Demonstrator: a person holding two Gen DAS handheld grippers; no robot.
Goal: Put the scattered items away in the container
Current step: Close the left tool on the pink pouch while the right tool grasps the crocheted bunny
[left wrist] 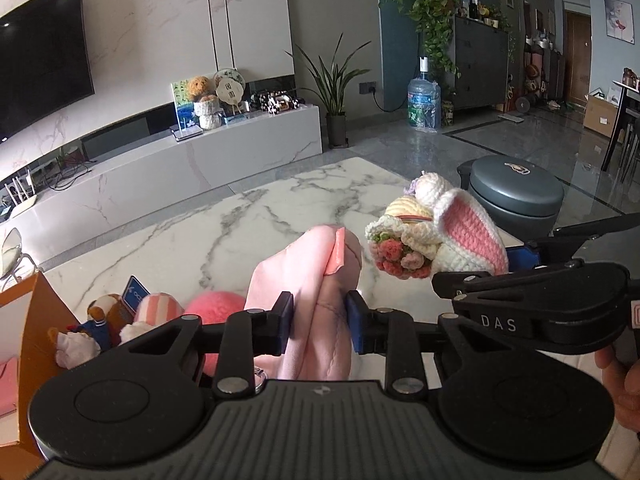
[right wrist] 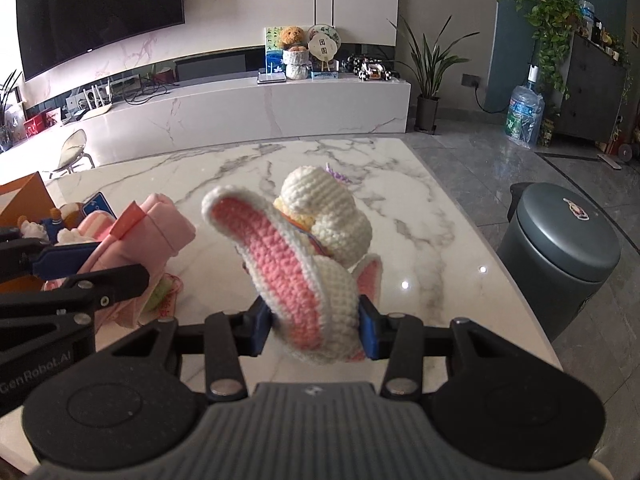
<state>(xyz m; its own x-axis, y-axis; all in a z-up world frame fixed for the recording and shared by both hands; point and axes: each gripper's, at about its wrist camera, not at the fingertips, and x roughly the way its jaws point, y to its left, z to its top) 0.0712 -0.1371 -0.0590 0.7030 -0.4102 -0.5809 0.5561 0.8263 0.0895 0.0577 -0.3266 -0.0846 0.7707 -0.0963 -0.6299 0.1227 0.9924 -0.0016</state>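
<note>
Both grippers are up off the marble table (right wrist: pixel 280 164), each with a load.

Left gripper (left wrist: pixel 319 322): blue pads clamped on a pink cloth item (left wrist: pixel 304 280), soft and folded, with a darker pink tab sticking up at its top. The cloth bulges out between and above the pads and hangs clear of the table. In the right wrist view the same pink cloth item (right wrist: pixel 160 232) sits at the left, with the left gripper's black frame and one blue pad against it.

Right gripper (right wrist: pixel 316 330): pads pressed onto the base of a crocheted rabbit (right wrist: pixel 304 264), cream yarn with long pink-lined ears; one ear curves up and left. The rabbit's round cream body shows behind the ear, with a bit of yellow and a purple tuft at the top. In the left wrist view the crocheted rabbit (left wrist: pixel 440 232) is to the right of the pink cloth, close beside it but not touching, and shows a bunch of knitted flowers in red, pink and green on its near side.

Container: an orange box (left wrist: pixel 36 320) at the near left edge of the table. Small plush toys (left wrist: pixel 100 320) and a pink striped piece are heaped at its right side; whether they lie in it or beside it I cannot tell.

Off the table's right edge stands a grey round bin (right wrist: pixel 560 248), lid shut. A hand (left wrist: pixel 624 384) shows at the far right of the left view.
</note>
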